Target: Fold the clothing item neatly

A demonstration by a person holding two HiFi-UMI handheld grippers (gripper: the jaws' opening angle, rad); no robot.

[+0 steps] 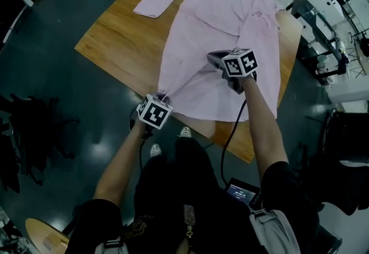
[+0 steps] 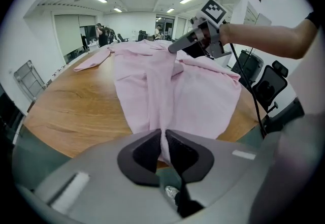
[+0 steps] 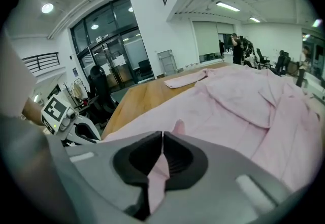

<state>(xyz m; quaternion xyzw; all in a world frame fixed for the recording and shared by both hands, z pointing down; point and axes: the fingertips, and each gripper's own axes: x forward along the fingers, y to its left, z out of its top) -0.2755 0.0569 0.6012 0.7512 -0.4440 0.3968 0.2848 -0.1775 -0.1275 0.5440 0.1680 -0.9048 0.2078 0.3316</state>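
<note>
Forearms reach forward toward the table (image 1: 115, 45), fingers of left gripper (image 2: 163, 142) and right gripper (image 3: 161, 151) each pinching the shirt (image 1: 213, 22).

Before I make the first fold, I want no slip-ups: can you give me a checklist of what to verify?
1. Left gripper clamped on the near hem of the shirt: ok.
2. Right gripper clamped on cloth mid-shirt: ok.
3. Cloth lying flat: not ok, rumpled between the grippers.
4. Shirt wholly on the table: not ok, near hem hangs over the edge.
5. Far sleeve spread out: ok.
</note>
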